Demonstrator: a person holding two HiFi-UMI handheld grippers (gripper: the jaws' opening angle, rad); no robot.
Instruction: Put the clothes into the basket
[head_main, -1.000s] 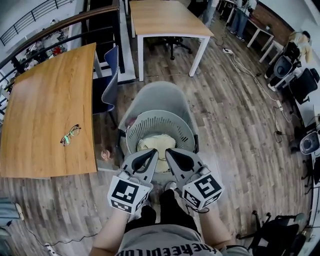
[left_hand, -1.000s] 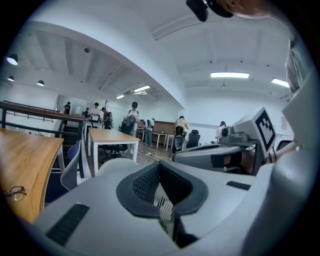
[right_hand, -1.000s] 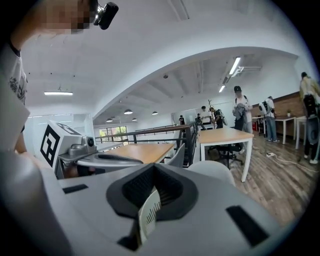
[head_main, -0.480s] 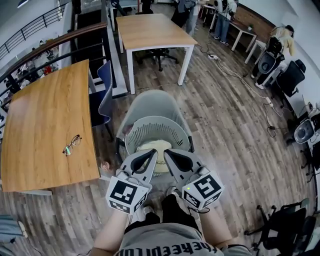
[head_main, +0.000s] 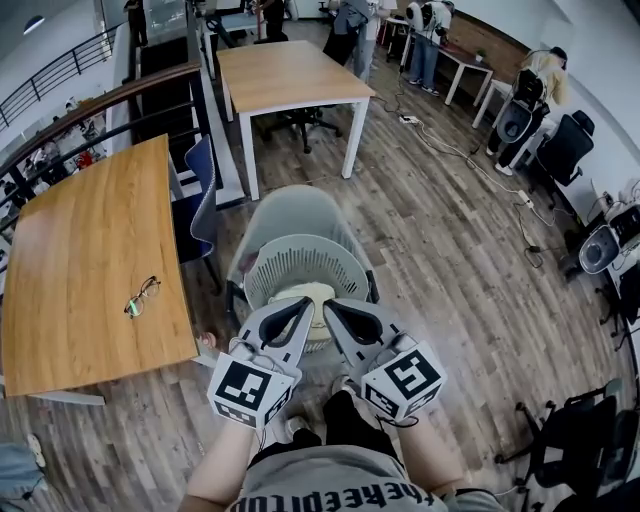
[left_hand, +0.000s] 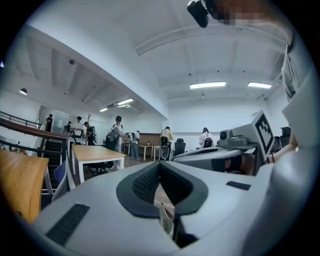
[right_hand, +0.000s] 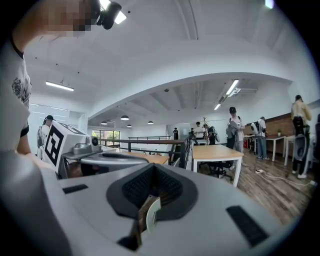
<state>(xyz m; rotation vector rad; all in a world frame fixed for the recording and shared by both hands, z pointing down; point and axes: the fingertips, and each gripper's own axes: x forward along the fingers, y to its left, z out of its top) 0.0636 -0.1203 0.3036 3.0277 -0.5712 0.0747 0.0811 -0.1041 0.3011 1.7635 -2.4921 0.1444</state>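
Since the pale yellow garment (head_main: 306, 292) already lies inside the slatted grey basket (head_main: 300, 258), the task reads as done or very nearly so. Closest to the person, the left hand-held gripper (head_main: 306, 305) and the right hand-held gripper (head_main: 329, 306) sit side by side in front of the torso, their tips over the near rim of the basket. Each has its jaws pressed together with no cloth between them. The gripper views show only a small white tag (left_hand: 166, 225) at the root of the left jaws and a matching one on the right, and both look out level across the room rather than down at the load. Just beyond the tips, the basket stands on the seat of a grey chair (head_main: 290, 205), the garment bunched in its bottom. To the left, a wooden bench (head_main: 90, 250) carries a pair of glasses (head_main: 141, 297) and no clothing. Farther off stand another table (head_main: 285, 70) and some people. No other garment shows anywhere in view, so nothing seems left to collect
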